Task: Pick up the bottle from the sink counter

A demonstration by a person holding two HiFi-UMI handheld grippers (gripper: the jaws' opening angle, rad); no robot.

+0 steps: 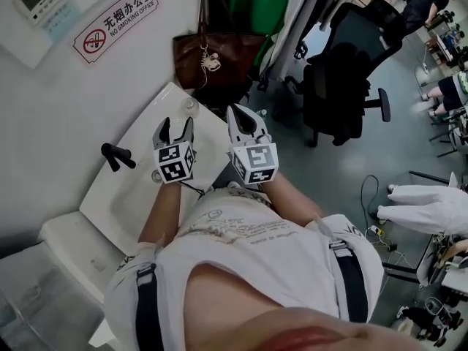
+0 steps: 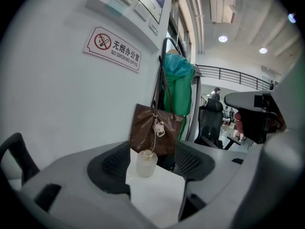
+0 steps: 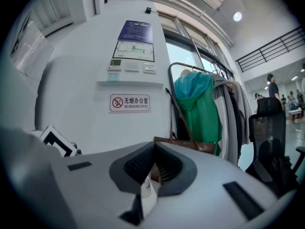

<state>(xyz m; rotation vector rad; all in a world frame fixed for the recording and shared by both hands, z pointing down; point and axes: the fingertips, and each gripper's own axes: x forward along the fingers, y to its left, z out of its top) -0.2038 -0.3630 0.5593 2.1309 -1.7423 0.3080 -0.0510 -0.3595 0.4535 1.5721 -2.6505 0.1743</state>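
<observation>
Approach phase: bottle not grabbed yet. Bottle [image 2: 146,163] stands upright at the far corner of the white table [image 1: 139,196], with a brown bag [image 2: 143,128] behind it. Left claw [image 1: 175,128] is spread and empty. It's aimed so the bottle sits ahead, lined up with the gap but clear of the pads. Right claw [image 1: 246,119] is pressed together on nothing, hovering beside the left. Next move, I'd say: left claw forward and slightly down until the pads flank the bottle body, then close. Bottle looks small and light, so it may tip if one pad touches first.
</observation>
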